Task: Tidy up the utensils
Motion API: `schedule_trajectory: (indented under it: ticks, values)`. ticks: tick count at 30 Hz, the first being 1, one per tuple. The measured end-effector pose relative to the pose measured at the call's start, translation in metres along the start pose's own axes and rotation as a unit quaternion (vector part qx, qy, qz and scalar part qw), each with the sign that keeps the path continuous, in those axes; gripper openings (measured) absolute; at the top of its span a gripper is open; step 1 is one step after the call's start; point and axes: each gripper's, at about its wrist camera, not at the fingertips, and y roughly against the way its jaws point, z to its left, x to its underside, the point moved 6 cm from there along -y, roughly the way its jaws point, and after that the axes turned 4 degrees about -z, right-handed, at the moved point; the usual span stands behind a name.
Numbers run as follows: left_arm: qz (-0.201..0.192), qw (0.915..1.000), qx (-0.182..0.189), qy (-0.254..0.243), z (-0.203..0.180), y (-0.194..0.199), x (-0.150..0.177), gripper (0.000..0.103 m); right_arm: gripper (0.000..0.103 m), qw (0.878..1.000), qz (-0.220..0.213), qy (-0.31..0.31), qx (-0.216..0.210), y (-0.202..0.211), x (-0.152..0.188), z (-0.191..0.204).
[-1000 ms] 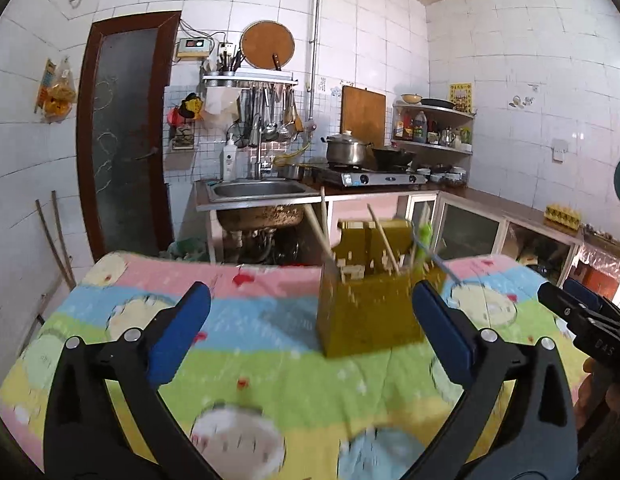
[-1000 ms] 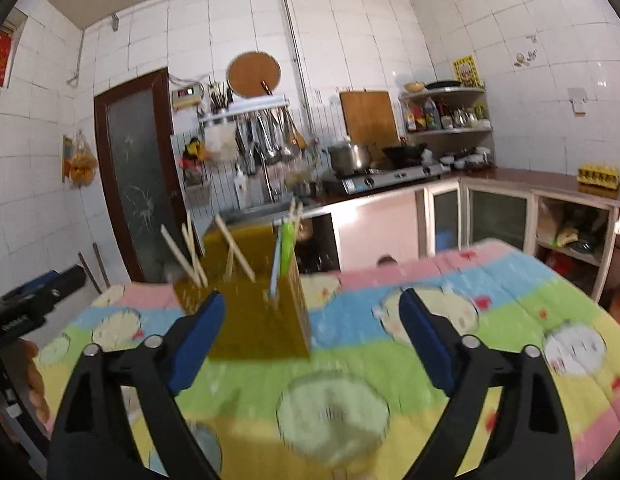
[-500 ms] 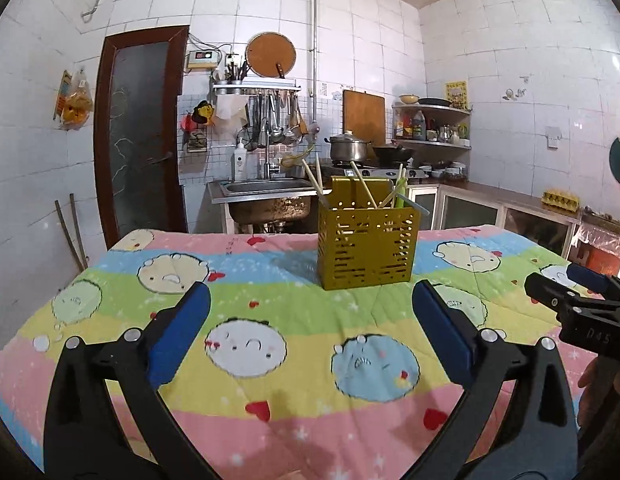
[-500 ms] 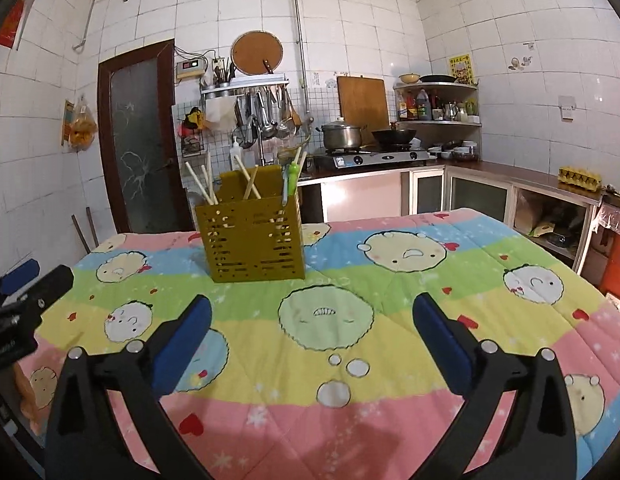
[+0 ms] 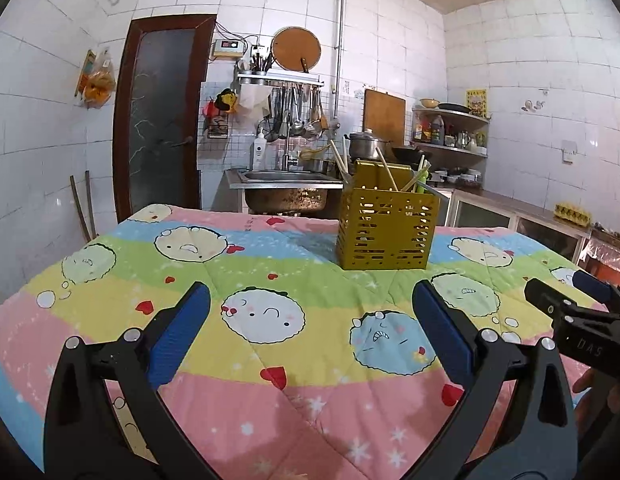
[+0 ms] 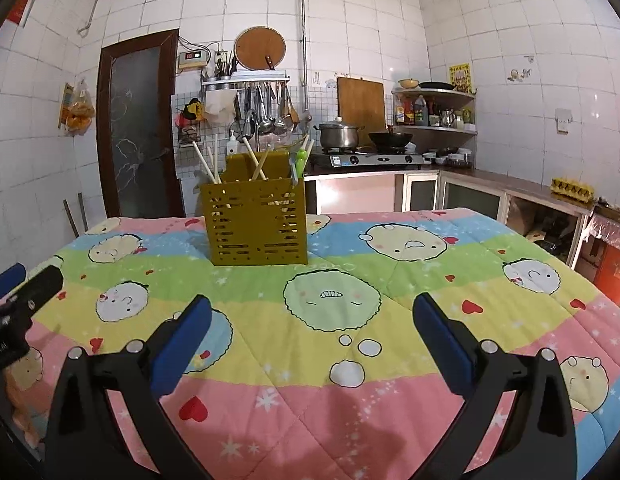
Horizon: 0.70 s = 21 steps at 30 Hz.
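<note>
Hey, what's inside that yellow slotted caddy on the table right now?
The yellow caddy holds several wooden chopsticks leaning out the top, plus a green-handled utensil at one side. Their lower ends are hidden behind the slotted walls, so anything shorter inside cannot be seen.

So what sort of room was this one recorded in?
A home kitchen, most likely: a gas stove with a pot and wok, a steel sink, and ladles on a wall rack behind the quilt-covered table.
</note>
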Motion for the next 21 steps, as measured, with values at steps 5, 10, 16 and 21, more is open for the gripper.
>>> schedule_trajectory:
  ticks: [5,10,16,21]
  values:
    - [-0.003,0.9998,-0.003,-0.018,-0.007,0.0,0.001,0.098,0.098,1.0,-0.014,0.012,0.008,0.006,-0.001,0.003]
    - [-0.005,0.9996,-0.002,-0.029,-0.013,0.002,0.001,0.098,0.098,0.999,-0.02,0.023,0.009,0.009,-0.002,0.005]
    - [0.003,0.9997,0.001,-0.022,-0.01,-0.001,0.003,0.098,0.098,0.999,-0.031,0.025,0.006,0.015,-0.003,0.006]
    - [0.0,0.9996,0.0,-0.027,-0.012,0.001,0.004,0.098,0.098,0.999,-0.03,0.016,0.004,0.014,-0.003,0.002]
